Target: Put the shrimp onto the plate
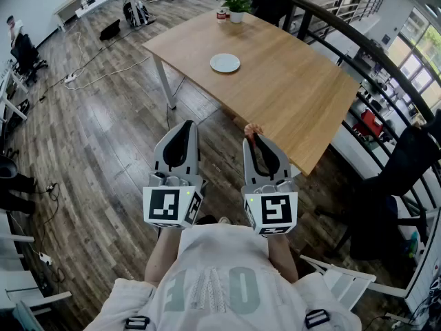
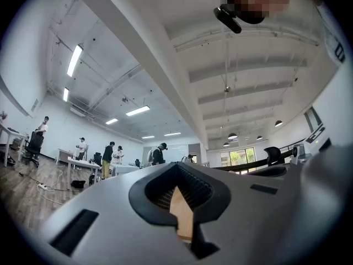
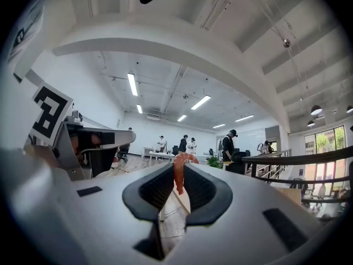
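Two grippers, one shrimp, one plate, one table. The grey two-jaw left gripper (image 1: 185,127) has its jaws brought together with nothing between them; through the hollow behind its tips only a strip of wood shows. Beside it, the grey two-jaw right gripper (image 1: 253,136) has its jaws pinched on the small curled orange shrimp (image 3: 178,174), which sticks up past the tips.

The round white plate (image 1: 224,63) lies ahead of both grippers, well apart from them and bare, near the left edge of the light rectangular wooden table (image 1: 296,95). The table's near corner sits just ahead and to the right of the right gripper. The tabletop around the plate is open; a green potted plant (image 1: 237,4) stands at its far end.

Dark plank floor (image 1: 103,129) spreads to the left of the grippers. A black curved railing (image 1: 358,43) runs along the right, past the table.
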`<state>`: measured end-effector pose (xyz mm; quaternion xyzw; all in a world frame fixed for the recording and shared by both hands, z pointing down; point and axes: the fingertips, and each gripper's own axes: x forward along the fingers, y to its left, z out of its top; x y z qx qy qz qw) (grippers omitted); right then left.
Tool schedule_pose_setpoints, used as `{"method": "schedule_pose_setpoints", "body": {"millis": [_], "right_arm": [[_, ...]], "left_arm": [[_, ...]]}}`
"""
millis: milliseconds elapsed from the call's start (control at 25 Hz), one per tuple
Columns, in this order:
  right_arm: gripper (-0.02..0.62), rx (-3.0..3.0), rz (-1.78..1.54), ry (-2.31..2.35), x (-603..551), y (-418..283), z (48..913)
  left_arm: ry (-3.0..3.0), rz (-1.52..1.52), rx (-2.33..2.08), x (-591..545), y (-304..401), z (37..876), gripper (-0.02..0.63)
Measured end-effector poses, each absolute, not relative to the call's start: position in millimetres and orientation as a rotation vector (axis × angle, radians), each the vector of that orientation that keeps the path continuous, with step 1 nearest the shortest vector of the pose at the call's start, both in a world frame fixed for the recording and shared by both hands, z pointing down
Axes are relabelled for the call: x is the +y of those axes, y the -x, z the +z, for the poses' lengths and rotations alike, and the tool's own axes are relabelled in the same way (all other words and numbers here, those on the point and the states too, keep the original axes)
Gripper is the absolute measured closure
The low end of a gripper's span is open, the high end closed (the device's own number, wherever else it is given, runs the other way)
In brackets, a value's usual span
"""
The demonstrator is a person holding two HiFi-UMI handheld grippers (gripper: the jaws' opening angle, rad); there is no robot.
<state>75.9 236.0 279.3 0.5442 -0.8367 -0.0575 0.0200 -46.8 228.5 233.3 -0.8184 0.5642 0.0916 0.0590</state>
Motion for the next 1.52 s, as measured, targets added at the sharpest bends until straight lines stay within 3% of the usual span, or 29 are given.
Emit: {"method": "schedule_pose_setpoints", "body": {"millis": [960,1520], "right_arm": [[0.531,-2.671,-0.089,-1.61,215,-82,294],[0.532,-2.643,-0.092,-1.611,129,-83,297]], "left_arm": [[2.41,0.212,1.851,208,78,245,0.597],[2.435,0.237,1.82,113,83,252,0.597]]}}
